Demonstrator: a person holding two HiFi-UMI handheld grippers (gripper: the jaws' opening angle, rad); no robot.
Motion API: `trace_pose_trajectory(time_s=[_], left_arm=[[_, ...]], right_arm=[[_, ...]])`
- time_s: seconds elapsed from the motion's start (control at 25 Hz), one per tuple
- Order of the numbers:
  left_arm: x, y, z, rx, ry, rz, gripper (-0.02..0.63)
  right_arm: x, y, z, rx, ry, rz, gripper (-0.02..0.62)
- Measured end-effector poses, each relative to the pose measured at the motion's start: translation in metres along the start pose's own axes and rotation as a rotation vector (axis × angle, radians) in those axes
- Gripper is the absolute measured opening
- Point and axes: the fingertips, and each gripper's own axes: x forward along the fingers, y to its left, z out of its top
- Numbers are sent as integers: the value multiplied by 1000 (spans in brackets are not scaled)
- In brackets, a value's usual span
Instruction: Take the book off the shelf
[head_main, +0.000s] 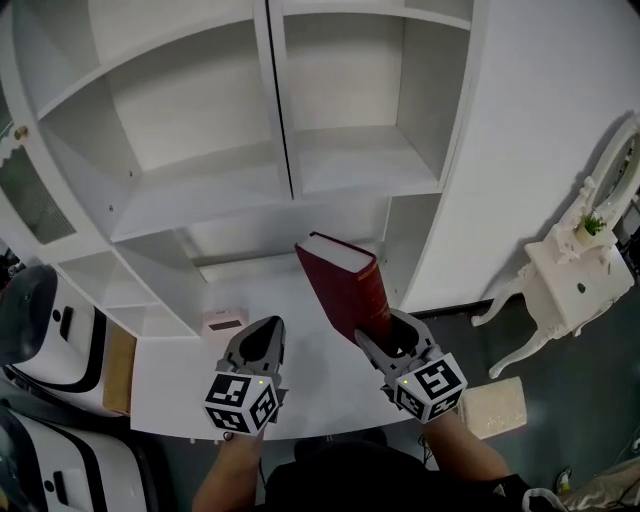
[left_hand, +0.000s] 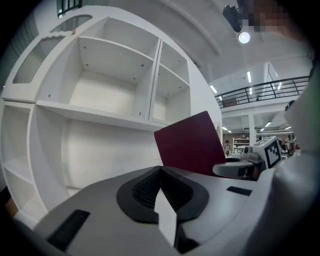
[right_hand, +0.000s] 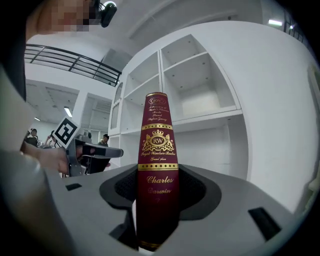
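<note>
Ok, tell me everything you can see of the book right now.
The book is a thick dark-red hardcover with a pale page block. Its spine carries gold bands, a crowned RW crest and the name Charles Darwin. It is closed and off the shelf unit, standing on end and leaning above the white desk. The right gripper clamps its lower end, fingers pressing both covers. Nothing else visibly touches it.

Spine of the red book (right_hand: 158, 165) is showing gold print: an "RW" crest, "Royal Windsor Books" under it, "Charles Darwin" lower down, top lines unreadable.
</note>
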Motion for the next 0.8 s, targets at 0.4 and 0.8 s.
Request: trace_pose_trajectory(time_s=[0.4, 0.8], left_arm=[[15, -35, -25, -26, 11, 36, 9], [26, -44, -36, -18, -3, 42, 9]], right_arm=[[-13, -4, -63, 47, 86, 58, 221], [0, -24, -85, 52, 124, 28, 221]])
